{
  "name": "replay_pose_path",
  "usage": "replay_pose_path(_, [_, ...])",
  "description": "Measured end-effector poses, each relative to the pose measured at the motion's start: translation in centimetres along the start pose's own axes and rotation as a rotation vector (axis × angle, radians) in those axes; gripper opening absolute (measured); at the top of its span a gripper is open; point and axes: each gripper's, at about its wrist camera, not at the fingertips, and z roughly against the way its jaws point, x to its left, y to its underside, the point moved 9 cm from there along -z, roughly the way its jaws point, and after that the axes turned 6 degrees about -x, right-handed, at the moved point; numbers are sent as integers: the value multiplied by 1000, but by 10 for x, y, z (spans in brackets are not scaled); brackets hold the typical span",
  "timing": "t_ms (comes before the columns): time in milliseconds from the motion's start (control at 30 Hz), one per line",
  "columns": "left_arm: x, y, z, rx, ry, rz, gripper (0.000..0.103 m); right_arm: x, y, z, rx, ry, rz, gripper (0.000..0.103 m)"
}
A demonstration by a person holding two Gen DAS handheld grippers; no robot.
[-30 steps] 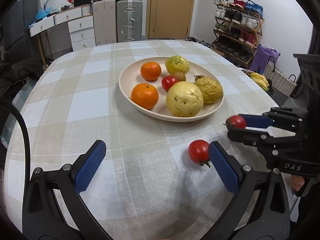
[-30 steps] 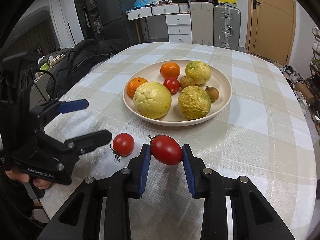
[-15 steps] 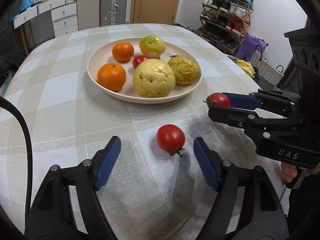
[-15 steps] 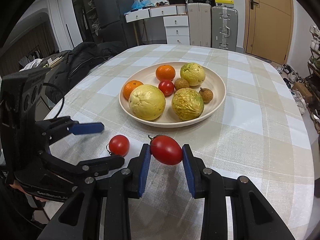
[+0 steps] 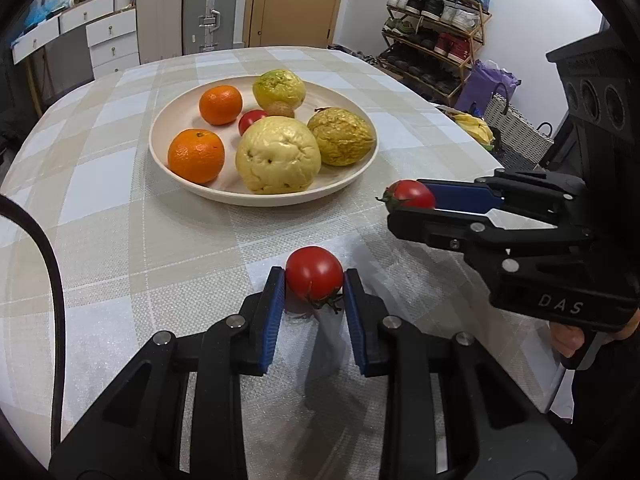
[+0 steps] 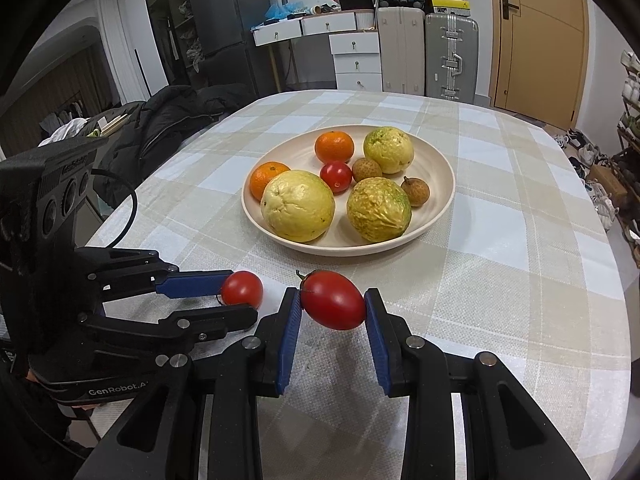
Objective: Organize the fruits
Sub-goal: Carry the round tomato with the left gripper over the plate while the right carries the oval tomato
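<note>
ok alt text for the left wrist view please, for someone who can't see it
The left gripper is shut on a round red tomato on a checked tablecloth. To its right, the right gripper holds a second tomato above the cloth. Behind sits a cream plate of oranges, yellow-green fruit and one small tomato.

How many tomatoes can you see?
3: one on the plate among the fruit, one in the left tool, one in the right tool. More may be hidden.
</note>
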Motion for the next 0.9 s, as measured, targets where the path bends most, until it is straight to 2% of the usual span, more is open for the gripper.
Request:
replay_pose_path(400, [2,-5,10,-38,-15,-1,26,-1,-3,5,-30,-11,-16,33])
replay_pose_path(900, [23,-35,52,-194,-76,6,27,-7,-25,28,-165,-19,-62,33])
